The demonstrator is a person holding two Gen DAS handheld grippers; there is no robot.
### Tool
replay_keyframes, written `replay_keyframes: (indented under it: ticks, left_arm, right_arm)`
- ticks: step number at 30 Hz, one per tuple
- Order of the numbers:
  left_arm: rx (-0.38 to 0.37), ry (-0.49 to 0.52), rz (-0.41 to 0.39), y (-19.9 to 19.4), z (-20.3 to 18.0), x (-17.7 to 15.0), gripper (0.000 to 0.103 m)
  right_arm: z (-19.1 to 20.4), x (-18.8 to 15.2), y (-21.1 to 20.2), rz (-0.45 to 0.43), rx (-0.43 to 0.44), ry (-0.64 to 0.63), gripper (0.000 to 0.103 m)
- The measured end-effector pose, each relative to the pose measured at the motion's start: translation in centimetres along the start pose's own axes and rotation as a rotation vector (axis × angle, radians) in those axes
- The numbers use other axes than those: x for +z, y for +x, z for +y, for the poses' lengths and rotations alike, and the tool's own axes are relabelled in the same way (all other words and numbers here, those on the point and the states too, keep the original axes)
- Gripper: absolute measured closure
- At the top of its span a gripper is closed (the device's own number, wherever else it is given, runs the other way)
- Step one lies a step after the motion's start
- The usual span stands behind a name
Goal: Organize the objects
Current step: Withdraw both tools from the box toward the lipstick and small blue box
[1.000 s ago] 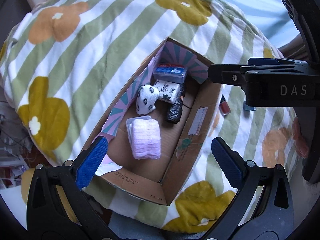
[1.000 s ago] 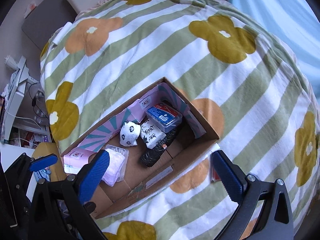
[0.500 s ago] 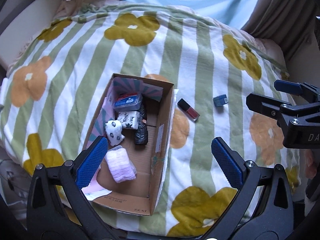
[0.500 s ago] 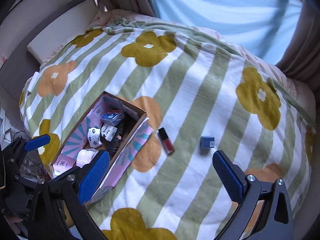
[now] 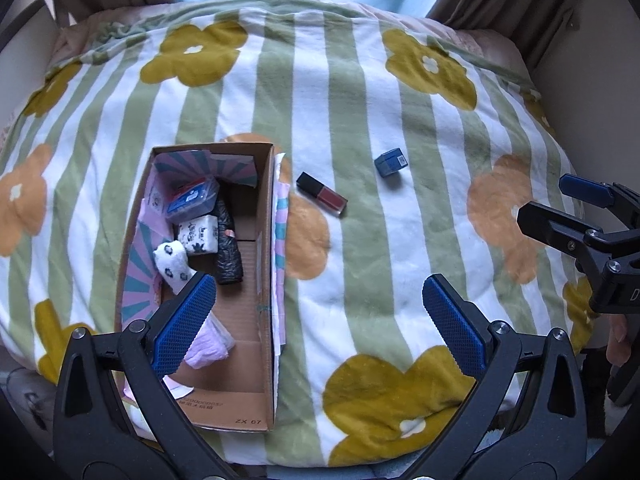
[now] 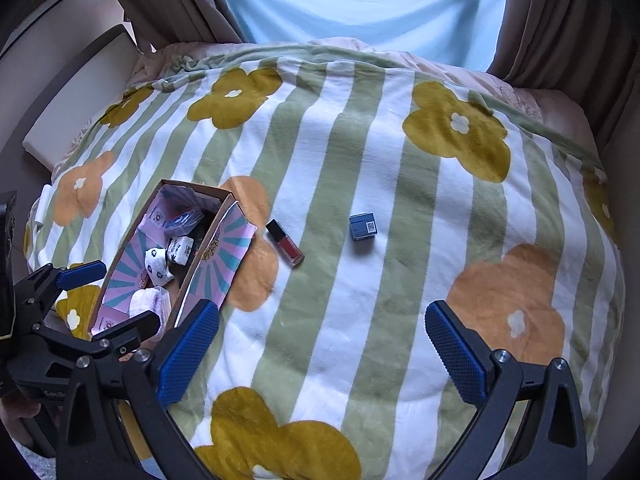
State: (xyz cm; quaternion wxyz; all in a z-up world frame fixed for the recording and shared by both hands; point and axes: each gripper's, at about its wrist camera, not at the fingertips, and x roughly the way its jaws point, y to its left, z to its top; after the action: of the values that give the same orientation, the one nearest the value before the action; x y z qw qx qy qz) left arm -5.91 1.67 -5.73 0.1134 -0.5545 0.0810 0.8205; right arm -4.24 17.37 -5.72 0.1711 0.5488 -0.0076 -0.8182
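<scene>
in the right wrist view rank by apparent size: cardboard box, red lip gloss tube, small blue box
1. Open brown cardboard box, by far the largest.
2. Red lip gloss tube with black cap.
3. Small blue cube-shaped box, close to the tube in area; the tube is longer.

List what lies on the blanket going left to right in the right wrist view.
Cardboard box → red lipstick tube → small blue box.
</scene>
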Motion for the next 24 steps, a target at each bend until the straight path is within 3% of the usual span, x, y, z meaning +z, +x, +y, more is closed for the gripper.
replay_keyframes:
  ticks: [9, 13, 19, 24]
  left_arm:
    - [-0.003, 0.114, 0.085, 2.9, -2.0, 5.6, 0.000]
    - [-0.035, 0.189, 0.166, 5.5, -3.5, 9.0, 0.000]
    - [-0.035, 0.285, 0.293, 11.3, -4.8, 12.1, 0.000]
    - [-0.030, 0.351, 0.387, 16.5, -5.6, 12.6, 0.000]
  right_arm:
    - [-2.6, 1.0, 0.0, -0.008, -0.011, 0.000, 0.000]
    - [-3.8, 2.0, 1.4, 0.005, -0.009, -0.021, 0.000]
    - [-6.0, 3.6, 5.3, 0.053, 0.009, -0.038, 0.000]
    - [-7.4, 4.7, 9.8, 0.097, 0.016, -0.048, 0.000]
